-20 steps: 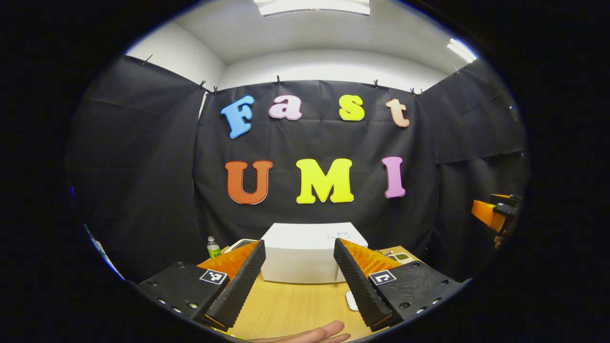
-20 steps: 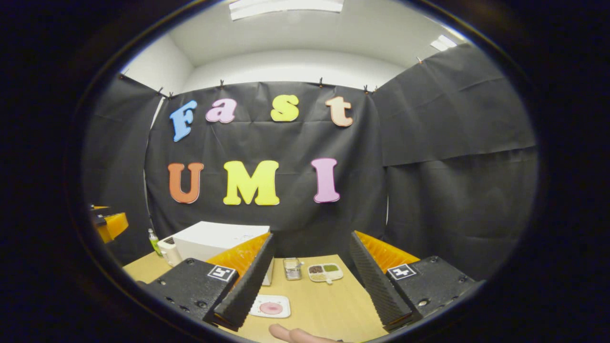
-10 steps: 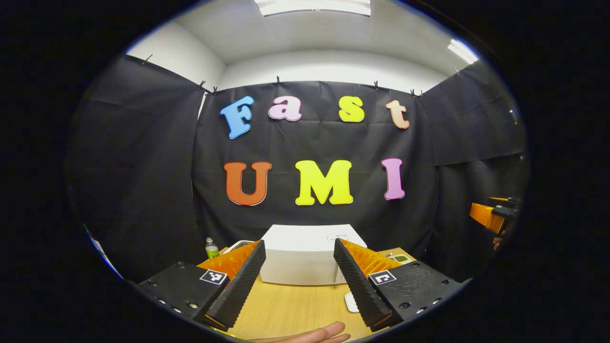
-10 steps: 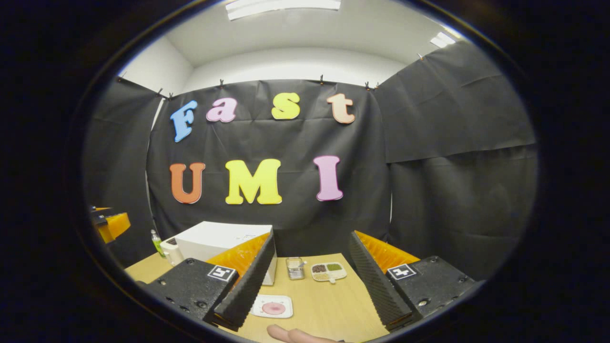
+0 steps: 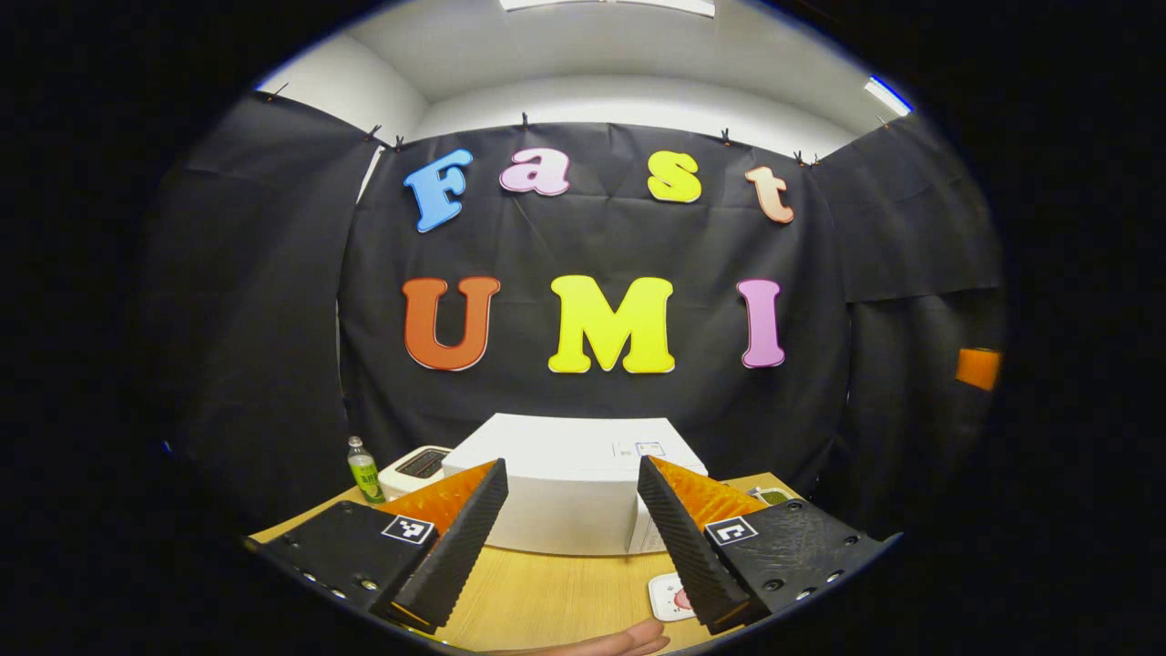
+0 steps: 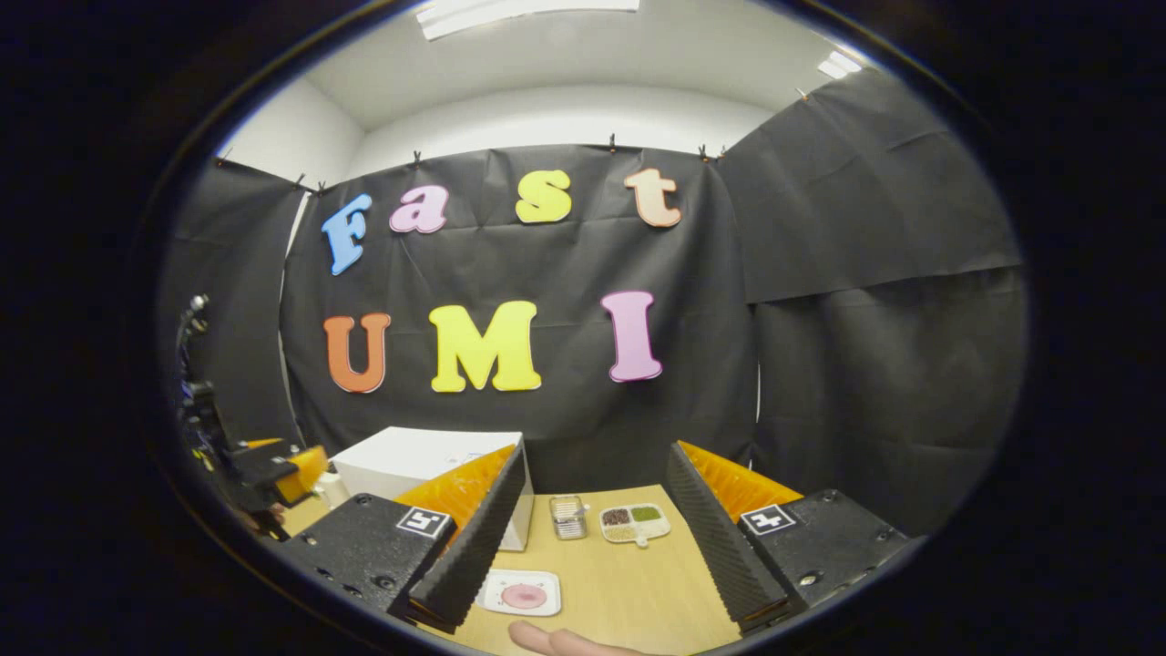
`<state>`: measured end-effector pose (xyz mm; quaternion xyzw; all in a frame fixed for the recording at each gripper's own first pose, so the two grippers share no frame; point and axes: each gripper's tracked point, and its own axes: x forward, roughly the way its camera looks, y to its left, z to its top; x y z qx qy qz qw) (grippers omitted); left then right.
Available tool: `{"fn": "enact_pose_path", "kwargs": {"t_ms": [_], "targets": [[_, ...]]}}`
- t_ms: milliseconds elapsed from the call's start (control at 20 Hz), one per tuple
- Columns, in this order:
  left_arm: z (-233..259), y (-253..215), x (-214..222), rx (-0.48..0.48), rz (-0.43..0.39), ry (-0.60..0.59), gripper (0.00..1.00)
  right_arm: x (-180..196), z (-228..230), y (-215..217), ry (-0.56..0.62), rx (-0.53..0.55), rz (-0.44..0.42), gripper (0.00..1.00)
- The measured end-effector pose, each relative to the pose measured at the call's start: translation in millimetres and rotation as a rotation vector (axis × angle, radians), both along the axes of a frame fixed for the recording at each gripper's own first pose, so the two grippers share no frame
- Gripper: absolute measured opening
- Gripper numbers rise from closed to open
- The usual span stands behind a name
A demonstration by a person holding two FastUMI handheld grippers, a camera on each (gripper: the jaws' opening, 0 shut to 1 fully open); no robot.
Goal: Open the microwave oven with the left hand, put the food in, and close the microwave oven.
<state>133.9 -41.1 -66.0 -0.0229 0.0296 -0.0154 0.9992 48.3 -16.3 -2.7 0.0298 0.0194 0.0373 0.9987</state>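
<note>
Left gripper view first, reading left to right: a bottle (image 5: 365,468), a toaster (image 5: 414,466), then the microwave (image 5: 574,483) square ahead on the surface (image 5: 547,597), its door shut as far as I can tell. My left claw (image 5: 569,538) is spread wide, pinching nothing, well short of the white box. Just beside its right finger a plate (image 5: 669,597) with pink food peeks out.

Right gripper view, same order: the left claw again at the far left edge, the microwave, the plate (image 6: 521,593) near the front edge, a small rack (image 6: 568,516) and a divided dish (image 6: 634,522) farther back. My right claw (image 6: 583,547) is also spread and empty.

I judge the opening step has not begun. Next I need the left claw brought up to the door's edge or handle, which I cannot make out from here. The microwave is plain white, boxy, with a small mark on top.
</note>
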Motion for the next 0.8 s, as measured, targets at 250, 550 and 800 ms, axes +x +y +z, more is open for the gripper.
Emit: {"fn": "enact_pose_path", "kwargs": {"t_ms": [250,550,800], "targets": [[-81,-23,75,-0.013,-0.042,0.114,0.93,9,-3,-15,-0.019,0.014,0.001,0.92],[-147,-68,116,-0.042,-0.124,0.160,0.93,25,-16,-28,-0.004,-0.009,-0.015,0.92],[-181,-99,143,-0.049,-0.151,0.169,0.92,35,-30,-35,0.014,-0.032,-0.005,0.92]]}}
